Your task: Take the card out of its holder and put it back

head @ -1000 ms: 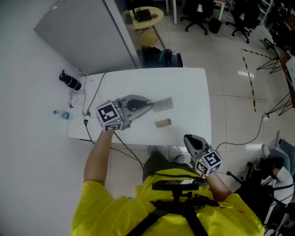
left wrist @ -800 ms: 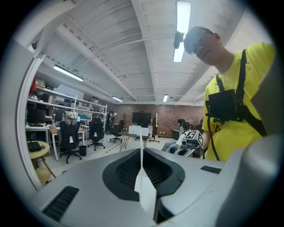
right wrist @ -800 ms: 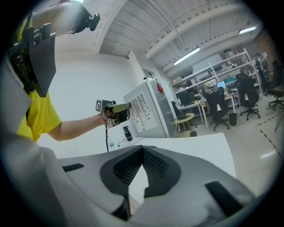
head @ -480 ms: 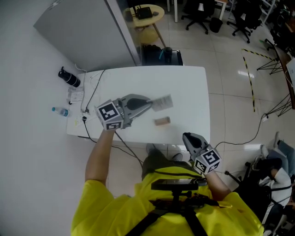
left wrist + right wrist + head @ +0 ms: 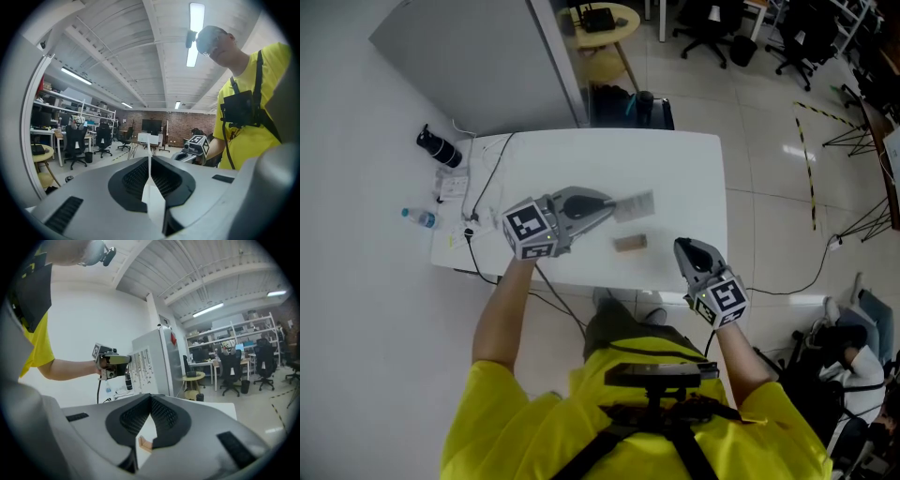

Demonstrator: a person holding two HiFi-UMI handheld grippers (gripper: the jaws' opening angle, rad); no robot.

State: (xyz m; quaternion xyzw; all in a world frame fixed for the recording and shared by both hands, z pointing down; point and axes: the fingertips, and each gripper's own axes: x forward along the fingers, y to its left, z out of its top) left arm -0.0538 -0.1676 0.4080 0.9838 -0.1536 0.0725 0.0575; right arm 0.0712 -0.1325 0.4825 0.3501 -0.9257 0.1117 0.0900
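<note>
In the head view my left gripper [image 5: 606, 208] hovers over the white table [image 5: 694, 178], shut on a thin pale card [image 5: 636, 205] that sticks out to the right. The left gripper view shows that card [image 5: 150, 190] edge-on, pinched between the closed jaws of the left gripper [image 5: 150, 158]. A small wooden card holder [image 5: 630, 244] lies on the table just below the card, with nothing in it. My right gripper [image 5: 682, 247] hangs at the table's front edge, right of the holder, its jaws closed with nothing between them. The holder [image 5: 145, 444] shows below the right gripper's [image 5: 150, 397] tips.
At the table's left end lie a black cylinder [image 5: 440, 147], a water bottle [image 5: 419, 217], papers and cables [image 5: 484, 192]. A grey partition [image 5: 478, 66] stands behind the table, with a round wooden table [image 5: 605, 19] and office chairs beyond.
My right gripper has moved up and forward, closer to the table's front edge and the holder. The left gripper still holds the card in about the same place.
</note>
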